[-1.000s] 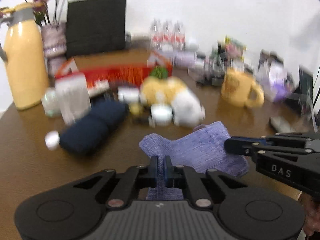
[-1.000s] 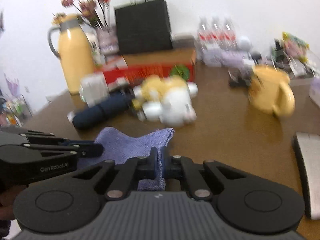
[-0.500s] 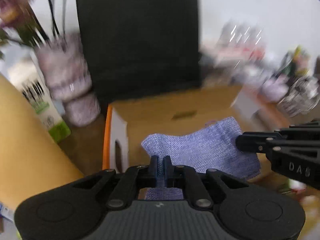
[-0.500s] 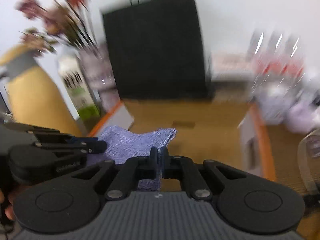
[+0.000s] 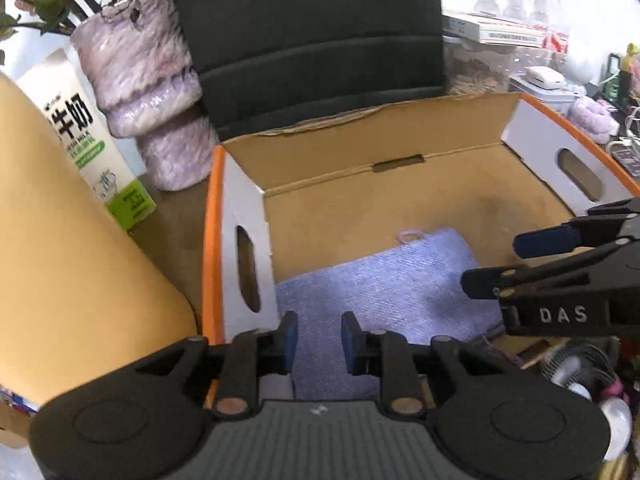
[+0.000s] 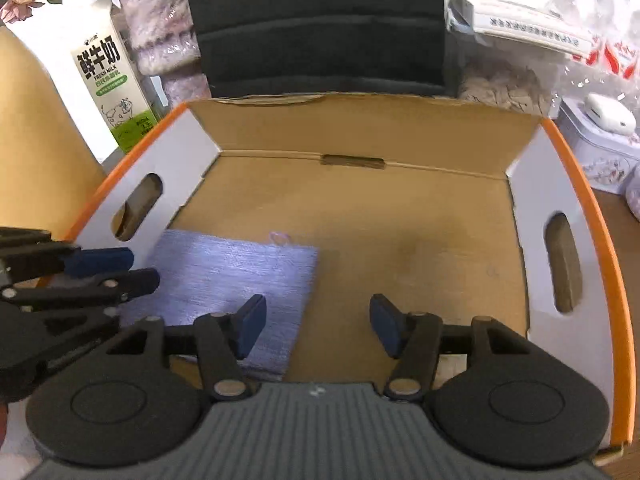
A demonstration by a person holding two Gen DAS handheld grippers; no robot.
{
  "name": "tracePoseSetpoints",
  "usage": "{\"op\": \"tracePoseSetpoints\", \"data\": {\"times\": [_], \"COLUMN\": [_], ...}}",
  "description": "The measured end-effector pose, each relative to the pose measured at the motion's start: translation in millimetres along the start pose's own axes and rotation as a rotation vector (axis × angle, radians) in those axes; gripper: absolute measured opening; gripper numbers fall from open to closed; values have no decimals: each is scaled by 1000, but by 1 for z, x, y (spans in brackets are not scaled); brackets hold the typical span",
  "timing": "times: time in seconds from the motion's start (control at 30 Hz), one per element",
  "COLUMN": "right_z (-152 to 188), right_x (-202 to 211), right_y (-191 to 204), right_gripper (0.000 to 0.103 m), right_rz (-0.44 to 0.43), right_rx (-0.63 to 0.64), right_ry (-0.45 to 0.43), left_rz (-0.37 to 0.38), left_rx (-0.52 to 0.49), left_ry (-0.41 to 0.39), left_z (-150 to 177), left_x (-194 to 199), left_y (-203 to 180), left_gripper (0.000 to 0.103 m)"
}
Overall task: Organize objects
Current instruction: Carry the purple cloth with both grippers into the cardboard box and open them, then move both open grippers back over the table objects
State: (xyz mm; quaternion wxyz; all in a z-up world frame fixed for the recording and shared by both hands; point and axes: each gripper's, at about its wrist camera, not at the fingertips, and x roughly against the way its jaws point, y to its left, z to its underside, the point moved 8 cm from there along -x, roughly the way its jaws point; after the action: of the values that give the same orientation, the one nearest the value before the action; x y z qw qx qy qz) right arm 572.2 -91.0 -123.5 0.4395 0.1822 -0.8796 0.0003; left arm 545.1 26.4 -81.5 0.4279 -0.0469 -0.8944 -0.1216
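A folded purple cloth (image 5: 384, 292) lies flat on the floor of an open cardboard box (image 5: 384, 196) with orange rims, at its left side; it also shows in the right wrist view (image 6: 232, 276). My left gripper (image 5: 316, 338) is open just above the cloth's near edge, holding nothing. My right gripper (image 6: 316, 326) is wide open and empty over the box (image 6: 400, 232), beside the cloth's right edge. Each gripper shows at the side of the other's view.
A yellow jug (image 5: 60, 260) stands close left of the box. A milk carton (image 5: 92, 136), a purple vase (image 5: 148, 80) and a black bag (image 5: 312, 32) stand behind. A white tin (image 6: 600, 148) and packets (image 6: 532, 36) are at the right.
Both grippers carried the cloth from the table to the box, then opened and let it go. The cloth now lies flat in the box.
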Motion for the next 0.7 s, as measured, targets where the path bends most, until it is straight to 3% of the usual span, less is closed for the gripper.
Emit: {"op": "tracePoseSetpoints", "data": {"times": [0.1, 0.17, 0.2, 0.3, 0.4, 0.43, 0.57, 0.63, 0.7], "right_z": [-2, -8, -9, -10, 10, 22, 102, 153, 202], "right_x": [15, 37, 53, 100, 155, 174, 239, 261, 272], "right_y": [-8, -10, -12, -14, -13, -9, 8, 20, 27], "right_gripper": [60, 63, 69, 81, 93, 100, 103, 103, 103], "right_rz": [-15, -25, -21, 4, 36, 40, 4, -18, -20], "right_rx": [-22, -33, -37, -10, 20, 32, 24, 12, 4], "right_ry": [-30, -71, -98, -181, -276, -314, -417, -437, -438], "left_rz": [51, 79, 79, 61, 24, 14, 71, 115, 110], "left_rx": [57, 94, 113, 124, 129, 134, 143, 152, 147], "left_ry": [32, 23, -12, -122, -236, -280, -421, -445, -455], "left_z": [4, 5, 4, 5, 26, 40, 116, 158, 201], "left_x": [9, 26, 41, 90, 148, 169, 235, 251, 257], "left_y": [2, 3, 5, 6, 1, -3, -34, -53, -72], "left_gripper": [27, 41, 50, 57, 76, 83, 90, 96, 97]}}
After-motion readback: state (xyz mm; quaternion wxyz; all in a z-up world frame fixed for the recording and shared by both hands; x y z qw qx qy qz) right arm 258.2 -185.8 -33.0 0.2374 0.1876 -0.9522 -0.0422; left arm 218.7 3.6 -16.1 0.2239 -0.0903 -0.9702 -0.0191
